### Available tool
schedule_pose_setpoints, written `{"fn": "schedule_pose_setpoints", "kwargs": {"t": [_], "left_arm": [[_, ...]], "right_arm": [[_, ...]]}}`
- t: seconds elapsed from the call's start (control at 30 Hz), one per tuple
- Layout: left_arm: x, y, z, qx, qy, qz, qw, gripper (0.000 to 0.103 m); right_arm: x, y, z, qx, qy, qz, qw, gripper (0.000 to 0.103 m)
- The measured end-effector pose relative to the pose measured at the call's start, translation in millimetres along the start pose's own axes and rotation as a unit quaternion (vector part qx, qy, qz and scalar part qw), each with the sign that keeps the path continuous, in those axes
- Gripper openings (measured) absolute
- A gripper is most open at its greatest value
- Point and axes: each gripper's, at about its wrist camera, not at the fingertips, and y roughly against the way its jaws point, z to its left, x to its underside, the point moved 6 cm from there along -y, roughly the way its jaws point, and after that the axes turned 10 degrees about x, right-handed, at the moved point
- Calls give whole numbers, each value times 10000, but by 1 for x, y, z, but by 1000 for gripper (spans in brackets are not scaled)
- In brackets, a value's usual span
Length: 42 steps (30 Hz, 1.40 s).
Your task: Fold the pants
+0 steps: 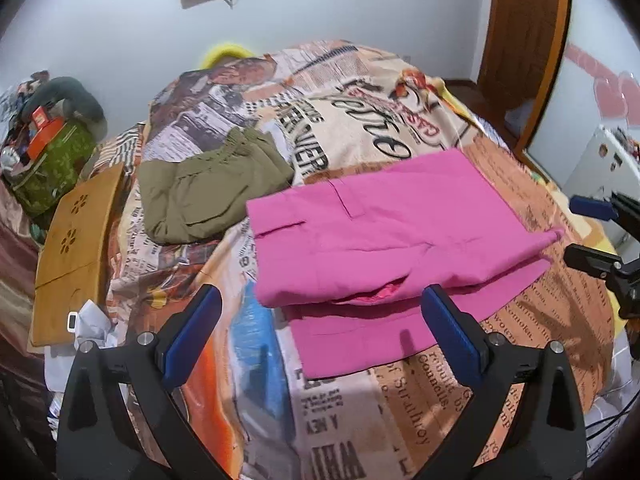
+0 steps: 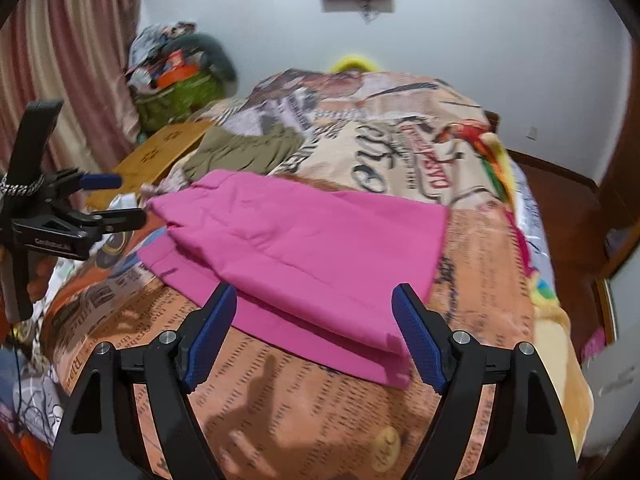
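Observation:
Folded pink pants (image 1: 380, 232) (image 2: 300, 240) lie flat on the newspaper-print bed cover (image 1: 360, 400) (image 2: 360, 420), the upper layer set back from the lower edge. In the left wrist view my left gripper (image 1: 320, 300) stands open just short of the near left edge of the pants, with nothing between its blue pads. My right gripper (image 2: 314, 296) is open at the near right corner, pads off the cloth. Each gripper also shows in the other's view: the right gripper (image 1: 580, 230) at the right edge, the left gripper (image 2: 128, 198) at the left.
Crumpled olive pants (image 1: 212, 188) (image 2: 248, 148) lie behind the pink pair. A wooden board (image 1: 72, 248) and a full green bag (image 1: 52, 160) sit at the bed's left side. A wooden wardrobe (image 1: 524, 40) stands at the right. A hand (image 2: 40, 276) holds the left gripper.

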Motion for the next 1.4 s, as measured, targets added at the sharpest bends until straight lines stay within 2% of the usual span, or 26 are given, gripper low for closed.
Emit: {"fn": "schedule_pose_setpoints", "kwargs": {"t": [0.3,0.43,0.63,0.67,0.73,0.8,0.9,0.97,1.03,1.17,1.4], "left_arm": [[0,-21,-24,218,-320,253,9989,101],[0,-34,-31,245,-462,397,9978,101],[2,-49,-39,357,-613,577,9958,101],[3,-51,-39,342,-645,587,9956,101],[3,-53,-40,311,-710,576,9953,101],[3,-55,-42,353,-764,577,9948,100],[2,-57,-42,293,-851,534,9945,76],[-1,-58,-42,218,-911,497,9944,38],[-3,-57,-42,331,-831,494,9948,25],[-9,-48,-45,409,-779,397,9953,12],[-12,-28,-60,633,-795,242,9945,11]], "right_arm": [[6,-49,22,-453,207,662,9966,77],[8,-60,25,-571,249,767,9951,75],[11,-66,26,-749,280,881,9929,37],[11,-67,26,-782,260,884,9927,34],[11,-65,23,-814,170,825,9931,20],[8,-63,20,-821,94,716,9940,13],[3,-58,18,-810,54,574,9950,9],[0,-55,18,-788,86,496,9956,8],[-2,-53,18,-811,103,446,9957,8],[-5,-45,17,-774,133,292,9965,7],[-12,-25,10,-685,206,88,9974,7]]}}
